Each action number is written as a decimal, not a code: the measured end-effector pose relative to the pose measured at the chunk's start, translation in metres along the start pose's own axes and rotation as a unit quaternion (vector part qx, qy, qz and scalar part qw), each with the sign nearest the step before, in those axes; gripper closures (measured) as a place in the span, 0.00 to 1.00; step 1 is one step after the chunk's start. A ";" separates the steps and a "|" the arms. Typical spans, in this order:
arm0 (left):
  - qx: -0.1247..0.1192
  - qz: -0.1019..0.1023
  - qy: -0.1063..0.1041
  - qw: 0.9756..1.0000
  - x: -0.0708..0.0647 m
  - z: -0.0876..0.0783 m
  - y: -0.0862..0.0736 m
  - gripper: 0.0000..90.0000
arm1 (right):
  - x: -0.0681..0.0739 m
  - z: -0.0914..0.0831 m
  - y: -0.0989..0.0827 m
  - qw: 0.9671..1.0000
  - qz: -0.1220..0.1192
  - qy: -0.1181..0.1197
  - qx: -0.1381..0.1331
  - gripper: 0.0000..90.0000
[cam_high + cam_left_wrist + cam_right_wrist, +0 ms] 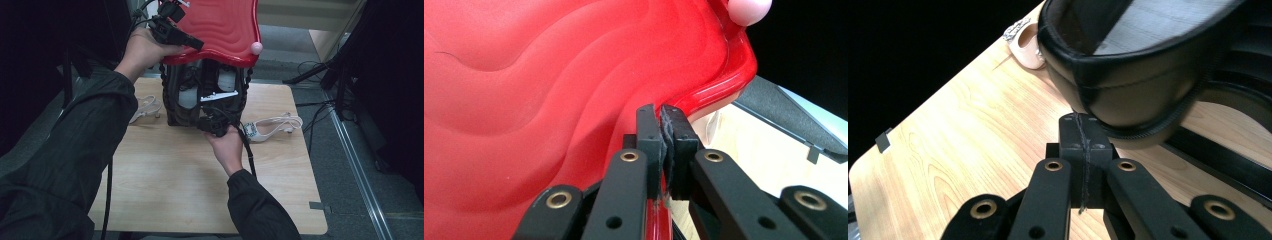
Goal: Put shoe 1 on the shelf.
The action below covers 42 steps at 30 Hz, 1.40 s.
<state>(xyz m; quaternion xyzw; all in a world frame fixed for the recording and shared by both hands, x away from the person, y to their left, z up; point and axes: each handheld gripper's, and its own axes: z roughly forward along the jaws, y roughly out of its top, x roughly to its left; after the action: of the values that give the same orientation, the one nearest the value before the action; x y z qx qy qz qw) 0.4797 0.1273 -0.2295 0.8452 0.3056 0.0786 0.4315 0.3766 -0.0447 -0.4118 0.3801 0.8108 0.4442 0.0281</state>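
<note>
My left gripper is raised at the back of the table and shut on the rim of a red wavy tray, which it holds tilted up. In the left gripper view the jaws pinch that red rim. Under the tray stands a black rack holding dark shoes with grey insoles. My right gripper is at the rack's front, low over the table. In the right gripper view it is shut, its tips just under the toe of a black shoe; whether they touch is unclear.
A pink ball knob sits on the tray's corner. One white heeled sandal lies left of the rack, another to its right. The wooden table has bare surface in front. Dark stands and cables are at the right.
</note>
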 end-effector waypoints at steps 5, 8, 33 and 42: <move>-0.001 -0.002 -0.001 1.000 0.001 0.000 0.000 0.97 | 0.003 0.005 0.006 1.000 -0.006 0.002 0.004 1.00; 0.000 0.000 0.000 1.000 0.001 0.000 0.000 0.97 | 0.001 0.007 0.010 1.000 -0.008 0.000 0.004 1.00; -0.001 -0.010 0.005 1.000 0.000 -0.001 -0.002 0.95 | -0.012 0.042 0.045 0.999 0.027 -0.025 -0.001 1.00; 0.006 -0.018 -0.001 1.000 -0.008 -0.009 -0.001 0.82 | -0.010 0.015 0.030 0.999 0.011 -0.014 -0.034 0.99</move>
<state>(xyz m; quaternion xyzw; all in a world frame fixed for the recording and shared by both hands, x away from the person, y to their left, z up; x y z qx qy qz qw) 0.4692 0.1292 -0.2238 0.8421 0.3210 0.0677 0.4280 0.4069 -0.0308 -0.4014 0.3940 0.7907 0.4661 0.0479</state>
